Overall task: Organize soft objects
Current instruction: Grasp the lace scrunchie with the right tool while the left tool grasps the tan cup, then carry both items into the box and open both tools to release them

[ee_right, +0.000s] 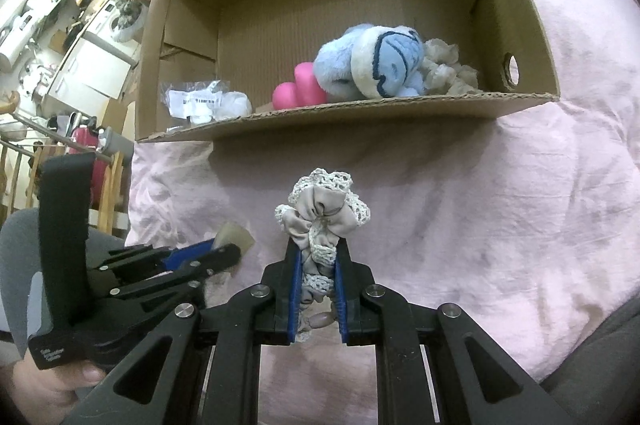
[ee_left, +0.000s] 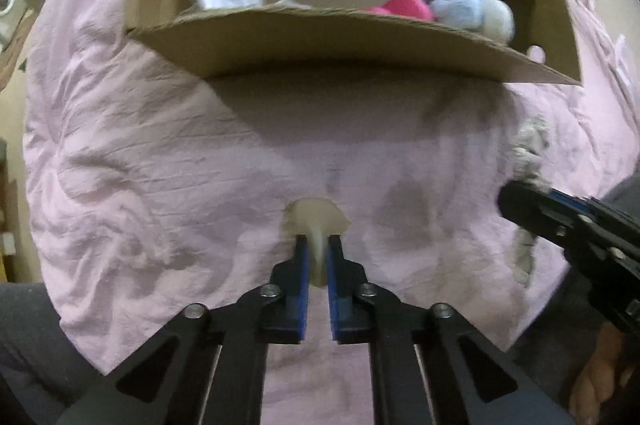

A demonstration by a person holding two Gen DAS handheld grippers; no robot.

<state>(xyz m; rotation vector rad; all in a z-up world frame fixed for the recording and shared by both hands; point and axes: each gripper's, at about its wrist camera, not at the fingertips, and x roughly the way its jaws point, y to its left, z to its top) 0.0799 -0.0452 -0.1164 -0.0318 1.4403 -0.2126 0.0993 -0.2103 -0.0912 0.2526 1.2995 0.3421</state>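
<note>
The left gripper [ee_left: 316, 245] is pinching a pale, cream-coloured soft piece [ee_left: 316, 219] between its blue-padded fingers [ee_left: 302, 265], the jaws drawn close around it above the wrinkled pink bedsheet [ee_left: 140, 165]. The right gripper [ee_right: 317, 249] is clamping a beige satin scrunchie [ee_right: 322, 215] edged with white crochet lace, which is bunching out beyond the fingertips and also trailing back between the jaws. From the left wrist view the scrunchie is showing as a blurred grey-white shape at the tip of the right gripper near the right edge; from the right wrist view the left gripper is reaching in from the lower left with the cream piece at its tip. An open cardboard box [ee_right: 520, 25] is sitting on the sheet just ahead of both grippers, its near wall low. Inside it a light blue plush toy [ee_right: 372, 61] is lying against a pink rounded object [ee_right: 298, 89], with a crumpled translucent beige item [ee_right: 448, 65] to its right and a white packet in clear plastic [ee_right: 200, 103] on the left. That packet is carrying a white label with a barcode-like strip, too small to read. Small white lettering on the left gripper's handle is also too blurred to make out.
</note>
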